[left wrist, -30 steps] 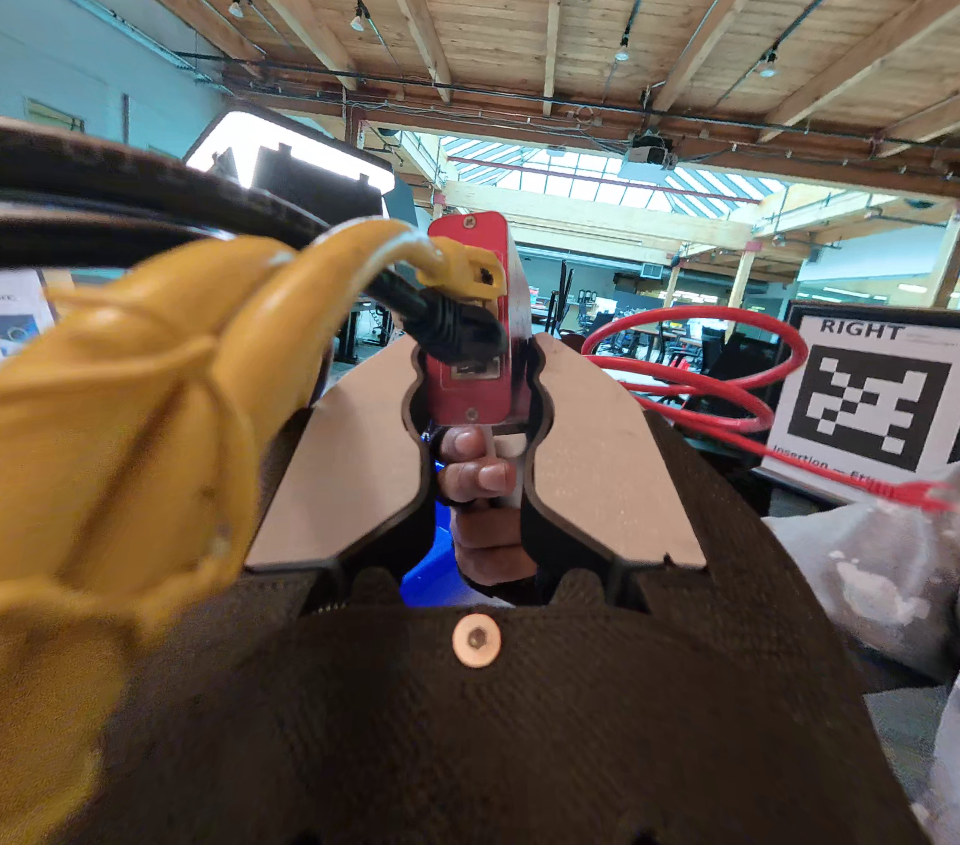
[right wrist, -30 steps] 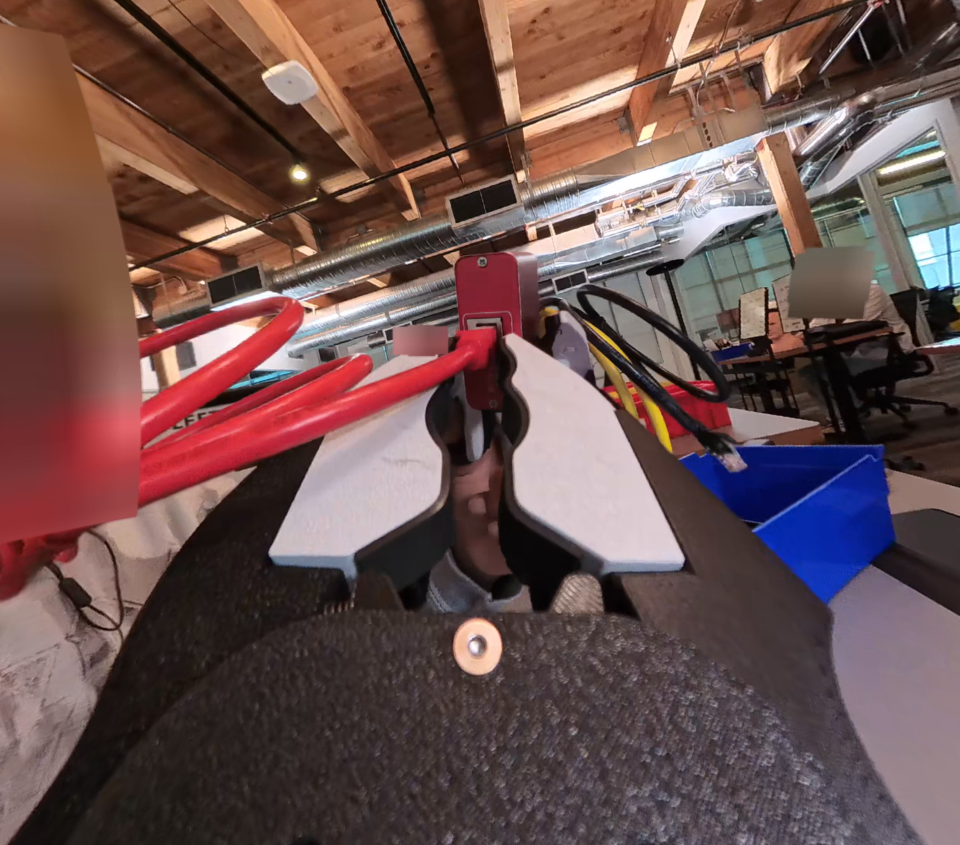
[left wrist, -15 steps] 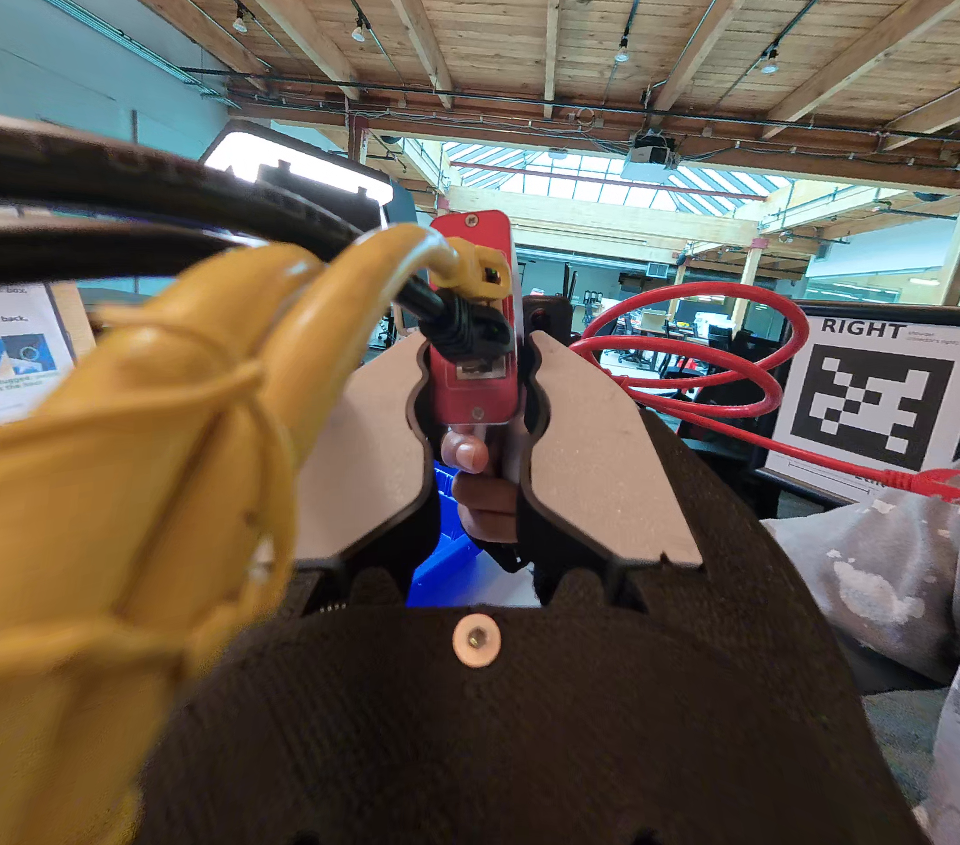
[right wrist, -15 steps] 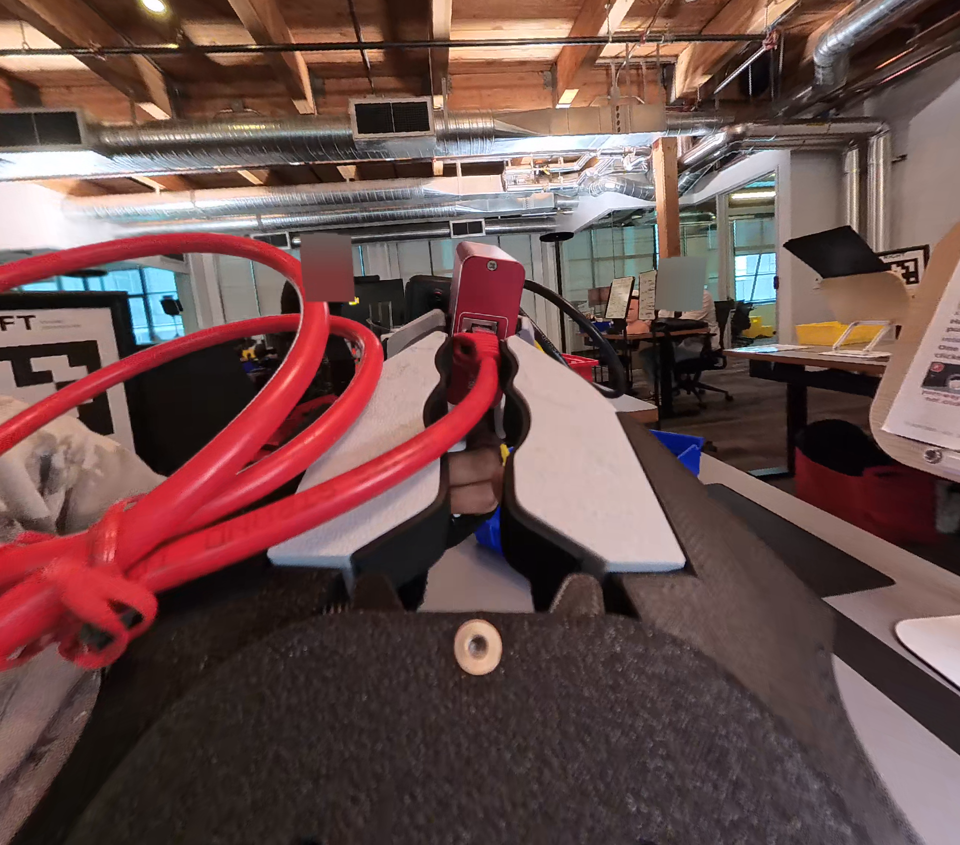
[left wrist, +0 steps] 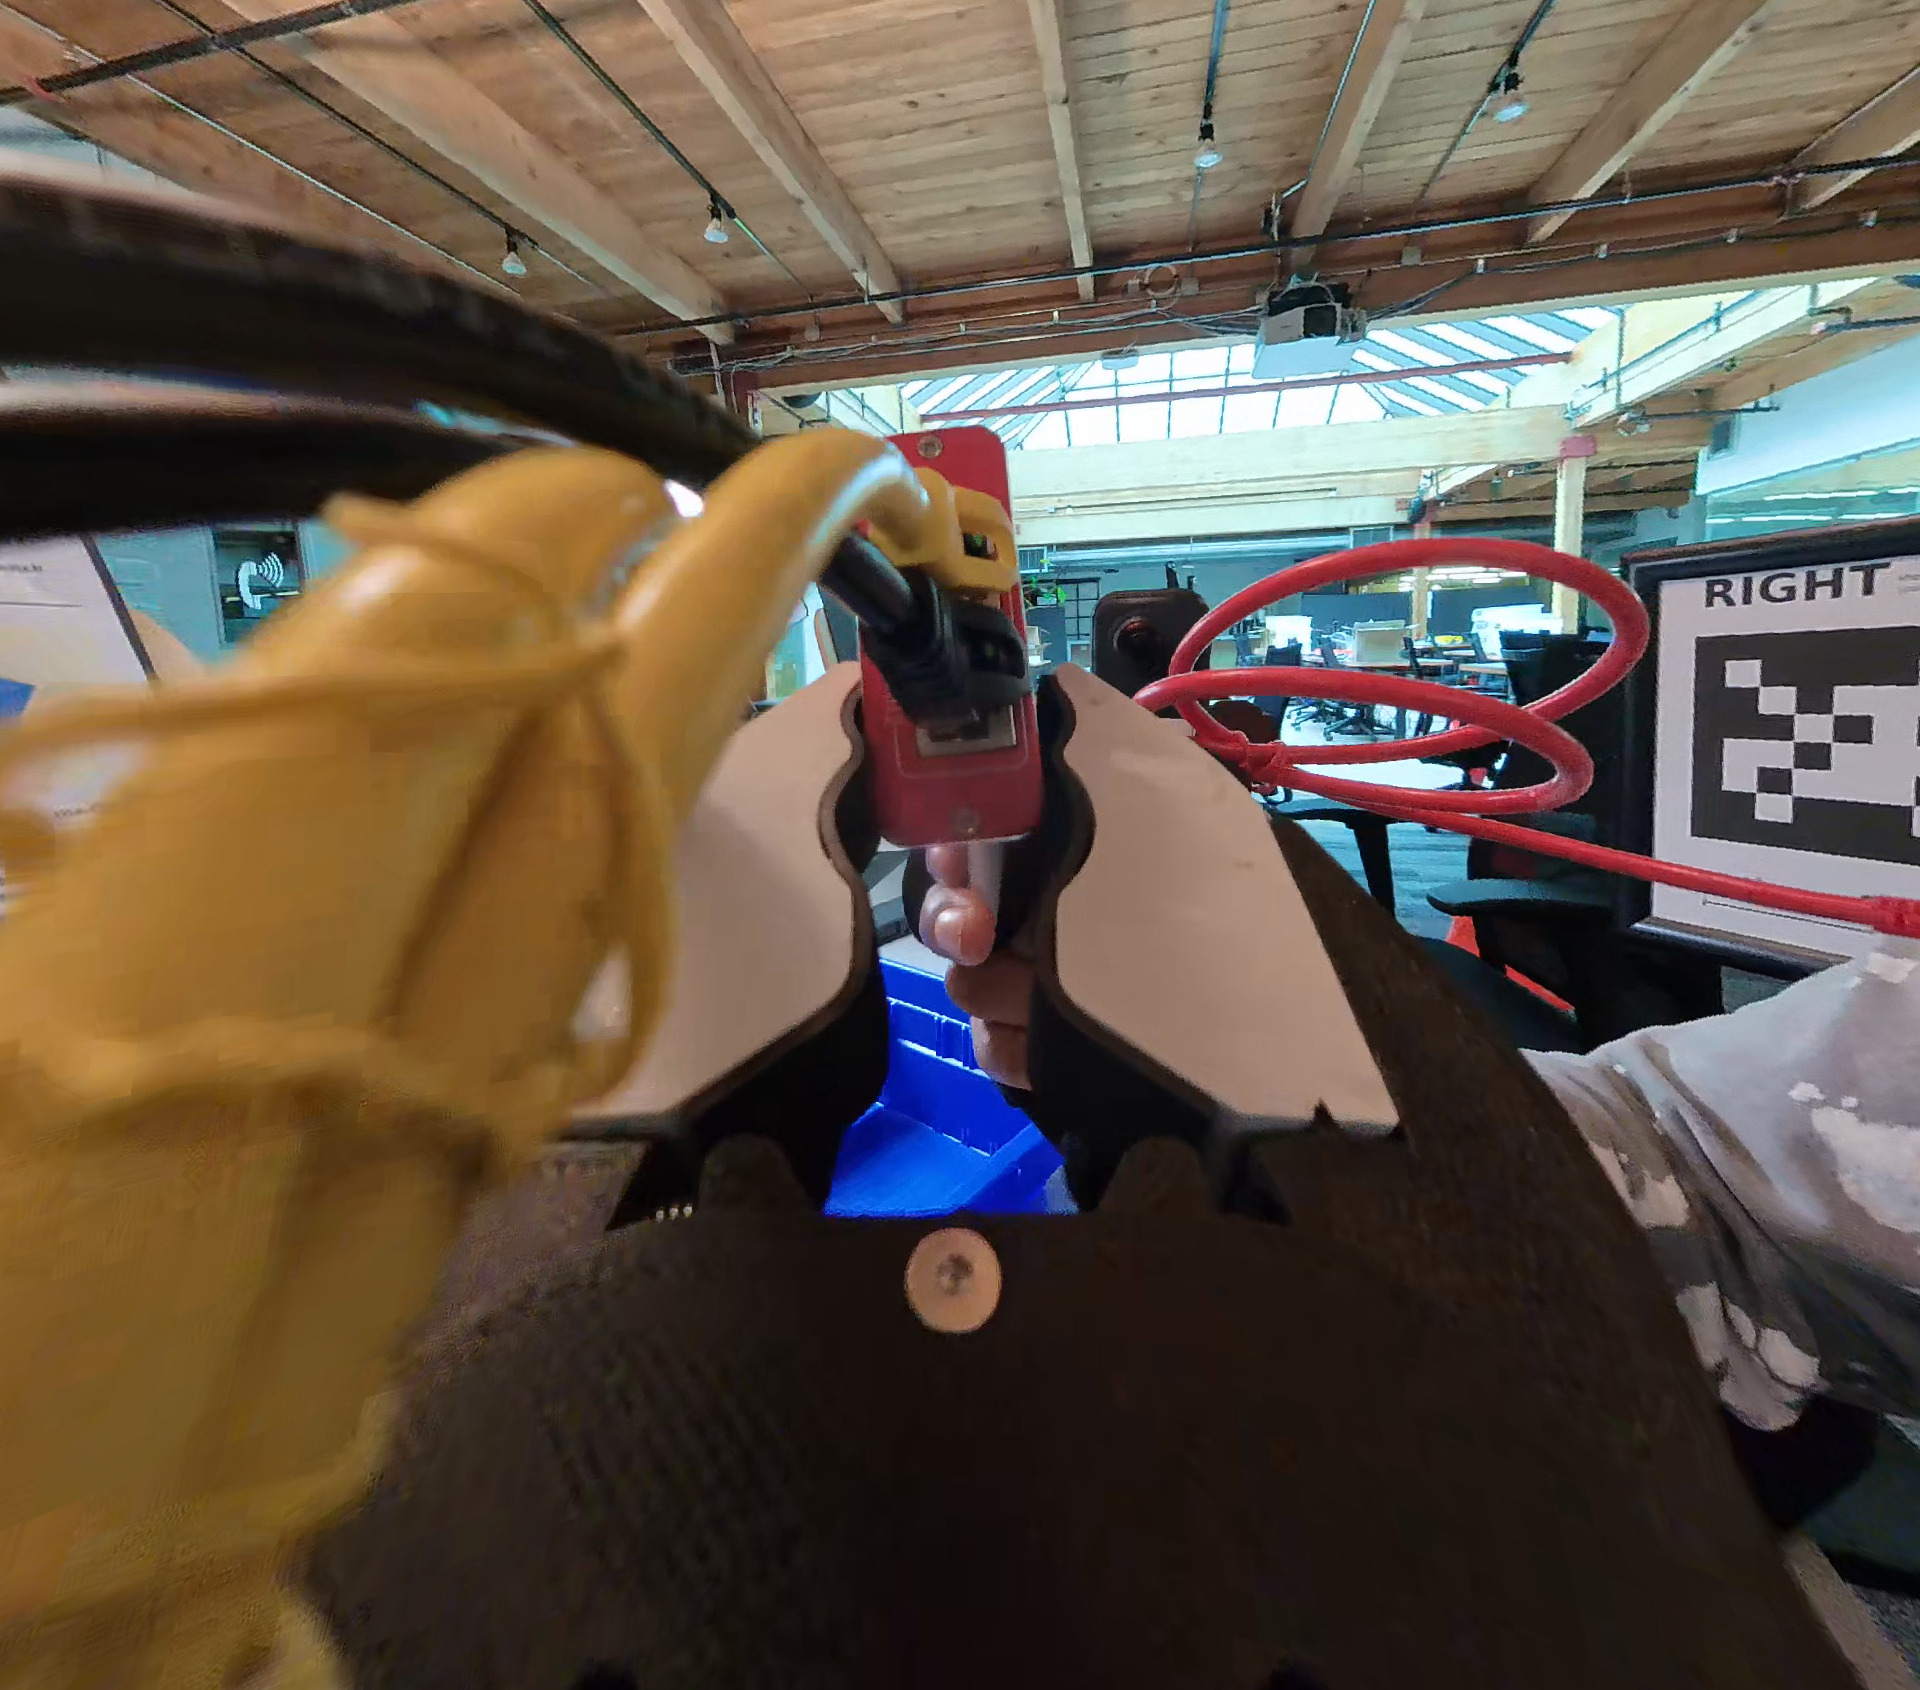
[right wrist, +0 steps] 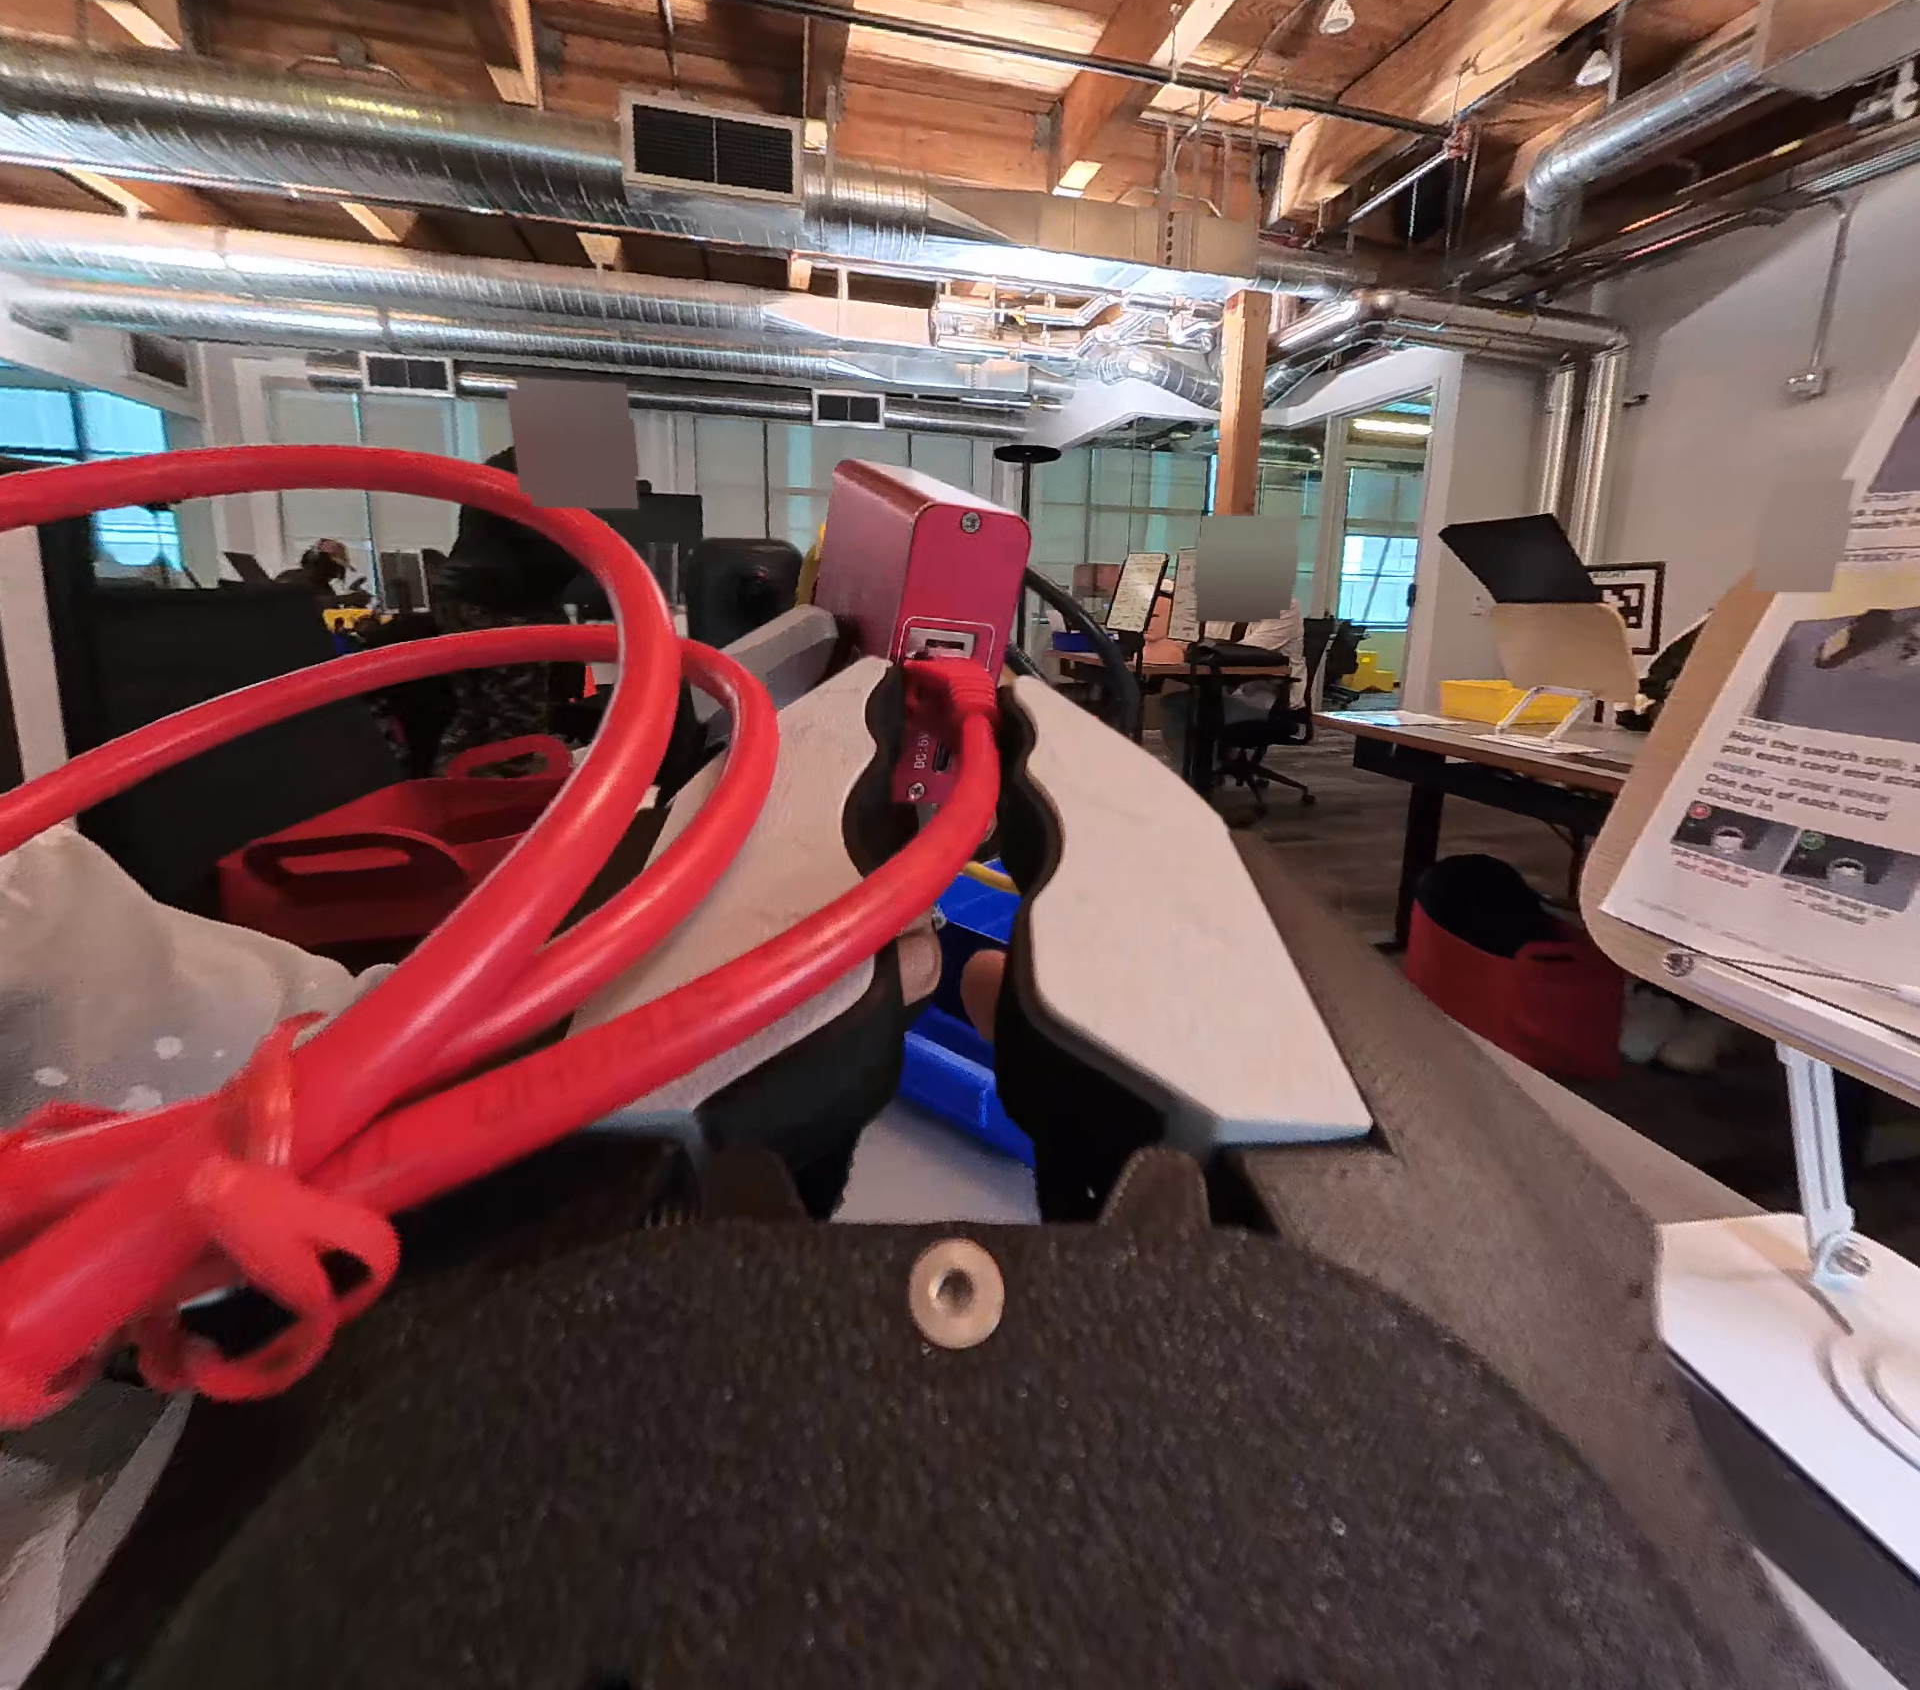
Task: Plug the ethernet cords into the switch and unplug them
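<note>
The red switch (left wrist: 951, 705) is held up in the air between both grippers. The left gripper (left wrist: 951, 767) pinches its lower end; the right gripper (right wrist: 940, 757) pinches the opposite end.

Progress, as I judge it: plug-in phase nearly done, unplugging not begun.
- Yellow cord (left wrist: 940, 539) and black cord (left wrist: 935, 653) are seated on the face the left view shows — one port below them is open.
- Red cord (right wrist: 956, 684) is seated on the far face.

Obstructions: the bundled yellow coil hangs near left, and red loops crowd the right gripper. Blue bin (left wrist: 914, 1152) lies below.

Opposed close wrist views, shared switch (left wrist: 951, 736)
</note>
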Motion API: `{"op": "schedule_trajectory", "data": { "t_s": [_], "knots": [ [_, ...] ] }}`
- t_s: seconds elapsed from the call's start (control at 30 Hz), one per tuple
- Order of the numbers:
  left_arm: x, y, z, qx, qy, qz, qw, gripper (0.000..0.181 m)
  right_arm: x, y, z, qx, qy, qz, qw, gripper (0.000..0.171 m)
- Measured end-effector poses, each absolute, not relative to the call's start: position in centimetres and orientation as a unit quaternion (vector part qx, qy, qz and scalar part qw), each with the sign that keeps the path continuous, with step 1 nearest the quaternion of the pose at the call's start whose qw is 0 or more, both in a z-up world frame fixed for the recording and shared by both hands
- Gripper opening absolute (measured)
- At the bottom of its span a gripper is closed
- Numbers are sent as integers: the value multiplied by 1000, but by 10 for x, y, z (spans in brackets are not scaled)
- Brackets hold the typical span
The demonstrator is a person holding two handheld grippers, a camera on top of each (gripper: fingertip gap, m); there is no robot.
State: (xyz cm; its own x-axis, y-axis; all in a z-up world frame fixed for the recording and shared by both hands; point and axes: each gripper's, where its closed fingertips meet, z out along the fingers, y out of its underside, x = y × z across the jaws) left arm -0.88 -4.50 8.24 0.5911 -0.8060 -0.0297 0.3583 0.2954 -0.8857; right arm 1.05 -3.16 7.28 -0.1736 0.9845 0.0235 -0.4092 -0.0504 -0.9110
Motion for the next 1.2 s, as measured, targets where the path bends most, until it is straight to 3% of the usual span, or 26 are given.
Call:
{"op": "schedule_trajectory", "data": {
  "t_s": [0.2,0.6,0.67,0.73,0.93,1.07,1.2],
  "knots": [
    [-11,-42,83,-462,243,-389,759,28,10,-30,71,-343,-417,659,524,14],
    [-11,-56,97,-432,252,-329,801,28,9,-38,84,-332,-409,636,565,15],
    [-26,-62,109,-403,228,-331,822,28,21,-16,90,-350,-360,623,600,13],
    [-64,-81,136,-361,195,-370,833,28,47,8,92,-357,-340,660,567,13],
    [-59,-67,127,-467,250,-310,790,29,37,3,96,-397,-424,577,575,14],
    [-76,-57,122,-512,237,-315,763,29,65,72,54,-546,-464,433,546,13],
    [-83,-54,121,-526,230,-321,753,29,133,166,-5,-701,-496,138,494,13]
  ]
}}
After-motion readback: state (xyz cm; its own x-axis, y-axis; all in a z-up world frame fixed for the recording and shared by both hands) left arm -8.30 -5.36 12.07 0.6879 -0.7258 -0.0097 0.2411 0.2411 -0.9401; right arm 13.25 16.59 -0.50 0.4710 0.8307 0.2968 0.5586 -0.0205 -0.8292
